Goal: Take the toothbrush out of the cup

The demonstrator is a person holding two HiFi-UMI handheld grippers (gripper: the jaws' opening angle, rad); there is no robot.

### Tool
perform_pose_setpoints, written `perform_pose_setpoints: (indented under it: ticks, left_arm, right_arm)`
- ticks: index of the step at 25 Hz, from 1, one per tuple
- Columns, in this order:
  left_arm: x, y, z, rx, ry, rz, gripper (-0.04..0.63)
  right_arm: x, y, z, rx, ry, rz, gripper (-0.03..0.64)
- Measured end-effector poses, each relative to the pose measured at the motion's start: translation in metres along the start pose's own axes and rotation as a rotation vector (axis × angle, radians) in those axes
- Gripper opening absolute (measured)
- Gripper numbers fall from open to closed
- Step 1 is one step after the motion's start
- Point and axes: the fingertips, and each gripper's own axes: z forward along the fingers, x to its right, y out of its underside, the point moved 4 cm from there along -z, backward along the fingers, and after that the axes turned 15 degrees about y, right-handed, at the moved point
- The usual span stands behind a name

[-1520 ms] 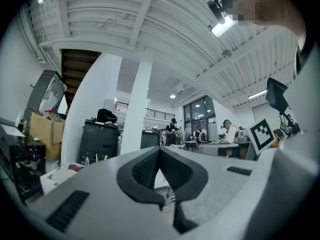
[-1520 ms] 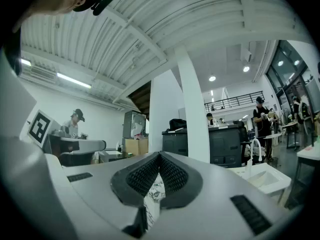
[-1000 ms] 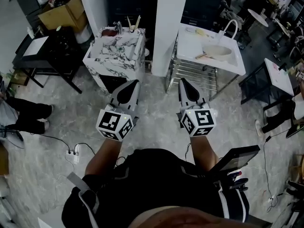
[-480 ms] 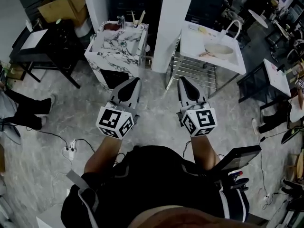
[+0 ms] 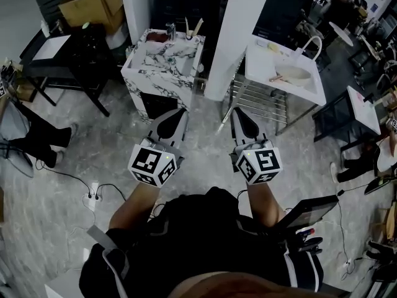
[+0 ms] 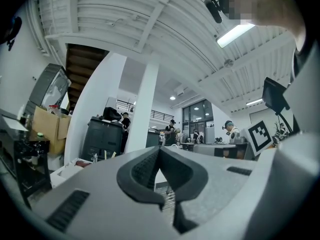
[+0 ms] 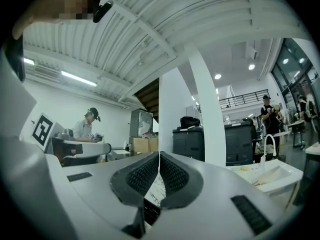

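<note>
Both tools are shut tight with nothing in them: the left hand-held gripper [image 5: 181,112] and the right hand-held gripper [image 5: 236,111] point level towards the marbled washstand [image 5: 162,67], a stretch of bare floor short of its front. The toothbrush [image 5: 196,28] stands at the back right corner of that washstand's surface, in what I take to be the cup [image 5: 191,37], though the cup is too small to make out clearly. The trouble I foresee starts there. A second slim handle [image 5: 187,26] rises just beside the first, so jaws closing carelessly could catch both, or the wrong one. Any pull that is not straight up may drag the cup along or tip it, and at that corner it has little room before the edge. The faucet [image 5: 170,30], just left of the cup along the washstand's back edge, could be knocked by a wide approach. And arriving with the jaws pressed together would simply push the handle aside.
</note>
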Motion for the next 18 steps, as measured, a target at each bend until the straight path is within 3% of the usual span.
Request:
perform_pose_setpoints:
  ticks: [7, 11, 18]
  left_arm:
    - [-0.009, -0.009, 0.002, -0.020, 0.005, 0.090, 0.003]
    - [-0.030, -0.004, 0.006, -0.011, -0.028, 0.040, 0.003]
    - [-0.080, -0.011, 0.026, 0.011, -0.082, 0.023, 0.003]
  right_arm:
    - [-0.011, -0.002, 0.023, 0.008, -0.023, 0.000, 0.021]
    - [-0.012, 0.003, 0.046, 0.004, -0.045, 0.016, 0.023]
    - [-0.003, 0.003, 0.103, 0.017, -0.070, 0.047, 0.023]
